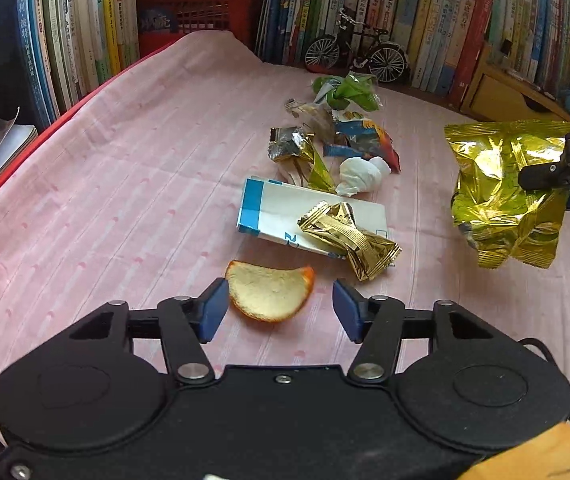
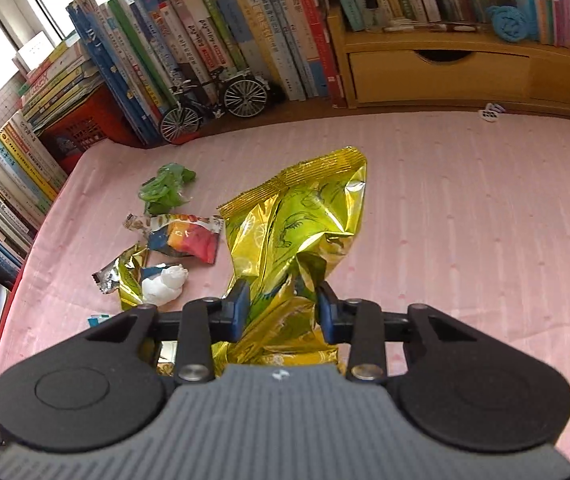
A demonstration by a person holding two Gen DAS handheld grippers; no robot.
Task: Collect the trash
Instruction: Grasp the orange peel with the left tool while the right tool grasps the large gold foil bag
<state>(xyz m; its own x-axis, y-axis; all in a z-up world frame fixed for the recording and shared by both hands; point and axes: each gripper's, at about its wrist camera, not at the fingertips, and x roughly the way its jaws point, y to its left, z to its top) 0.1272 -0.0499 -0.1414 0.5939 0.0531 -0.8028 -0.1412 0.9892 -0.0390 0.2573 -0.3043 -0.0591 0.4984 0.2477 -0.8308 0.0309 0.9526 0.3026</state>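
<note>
**Inspector:** Right gripper (image 2: 281, 312)?

**Assistant:** Clamped on the gold snack bag (image 2: 305, 236), held clear of the pink cloth (image 2: 465, 220), probably for carrying off.

**Inspector:** Left gripper (image 1: 281, 304)?

**Assistant:** Jaws apart, empty, flanking the orange peel (image 1: 269, 292), apparently lined up to grasp it.

Left gripper (image 1: 281, 306) low centre of left wrist view, pointing steeply down, jaws apart, blue pads (image 1: 215, 308) pressing on nothing, right gripper (image 2: 281, 308) low centre of right wrist view, also angled down, jaws clamped on gold foil bag (image 2: 305, 232), bag lifted off the surface
</note>
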